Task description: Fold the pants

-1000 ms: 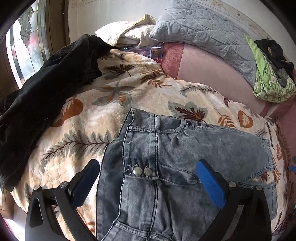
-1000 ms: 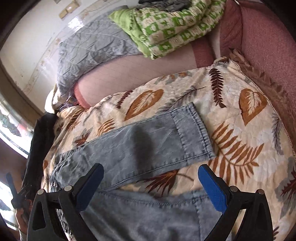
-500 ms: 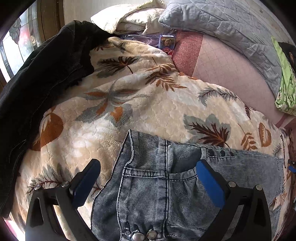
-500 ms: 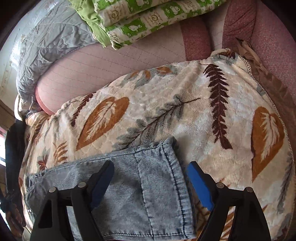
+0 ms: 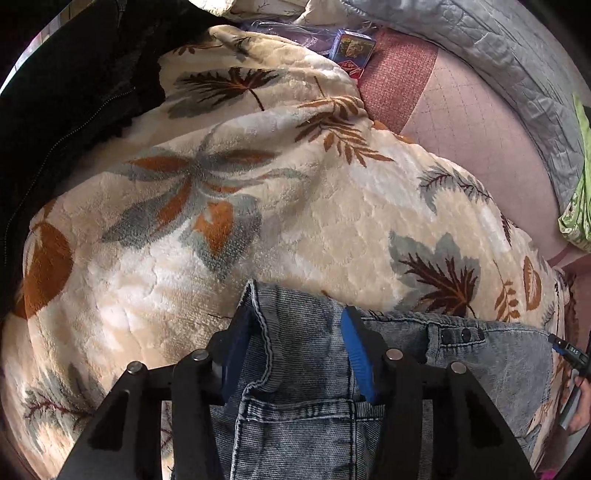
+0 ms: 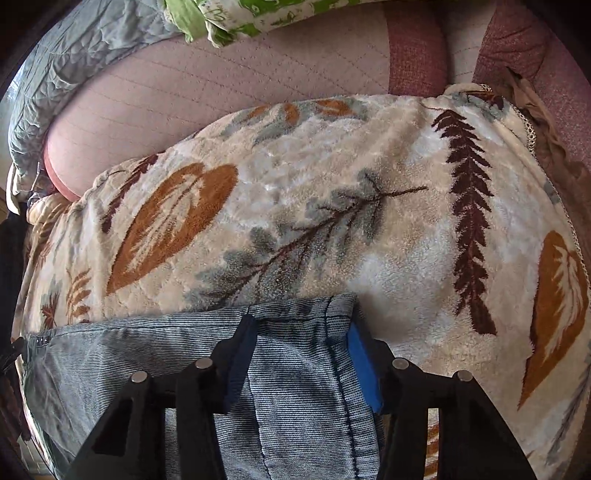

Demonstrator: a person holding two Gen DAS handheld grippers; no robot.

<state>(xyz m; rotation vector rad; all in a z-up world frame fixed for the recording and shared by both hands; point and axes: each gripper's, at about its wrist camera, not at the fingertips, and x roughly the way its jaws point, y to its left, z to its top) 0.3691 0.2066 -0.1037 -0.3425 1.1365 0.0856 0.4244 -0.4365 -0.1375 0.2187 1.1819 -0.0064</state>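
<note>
Grey washed denim pants [image 5: 498,365] lie flat on a cream leaf-print blanket [image 5: 295,206]. My left gripper [image 5: 295,332] points down over the waistband corner. Its jaws are closing, and the blue pads [image 5: 352,347] pinch a raised fold of denim above the pocket. In the right wrist view the leg [image 6: 110,354] runs off to the left. My right gripper [image 6: 301,332] is closing on the leg's hem end, where the cloth puckers between its pads [image 6: 364,362].
A black jacket [image 5: 74,92] covers the blanket's left side. A small blue box [image 5: 352,48] and a grey quilted pillow [image 5: 517,74] lie at the back on the pink sofa [image 6: 184,92]. Green printed cloth [image 6: 258,18] is piled behind.
Both grippers have come down and forward onto the pants' far edge. Their jaws have narrowed from wide open to pinching the denim, the left at the waistband and the right at the hem.
</note>
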